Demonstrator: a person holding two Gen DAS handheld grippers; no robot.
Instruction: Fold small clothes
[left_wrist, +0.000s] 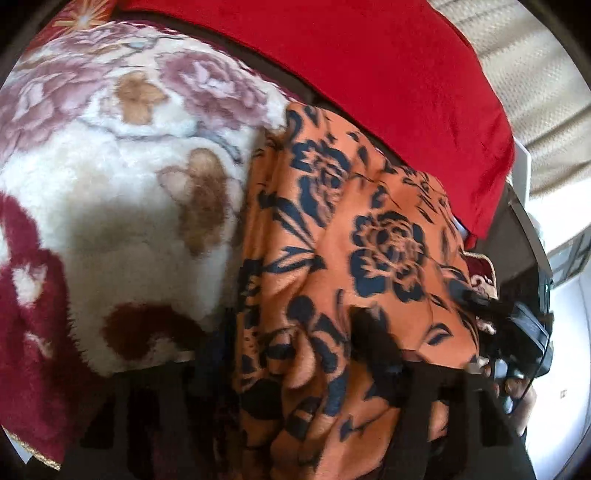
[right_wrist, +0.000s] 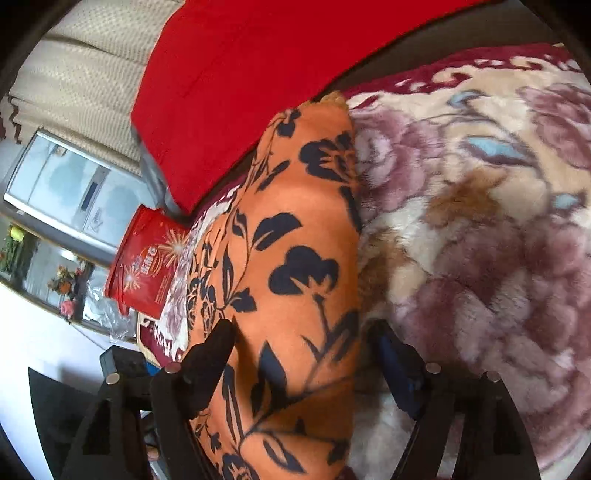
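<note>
orange garment (right_wrist: 295, 258) with a black flower print lies bunched on the floral fleece blanket (right_wrist: 480, 229), and both of your claws are on it. in the right wrist view, your right claw (right_wrist: 303, 354) has its two dark fingers spread wide, one finger (right_wrist: 210, 354) pressing the cloth's outer edge and the other (right_wrist: 391, 362) down at the seam where the cloth meets the blanket, so the fold of fabric sits between them without being pinched.

in the left wrist view, the same orange garment (left_wrist: 351, 258) rises in a rumpled ridge from the blanket (left_wrist: 129, 166). your left claw (left_wrist: 295, 369) is blurred; one dark finger (left_wrist: 373, 343) lies over the cloth and the other sits beside its edge, with fabric between them, but whether they are pinching it cannot be told. past the far side of the garment from the blanket, your right hand (left_wrist: 513, 384) grips the other tool.

beyond the garment, a red cushion (right_wrist: 258, 74) lies across the top of the blanket. a red printed bag (right_wrist: 147, 258) stands past the garment's outer edge, off the blanket, with a grey cabinet (right_wrist: 66, 184) behind it.
</note>
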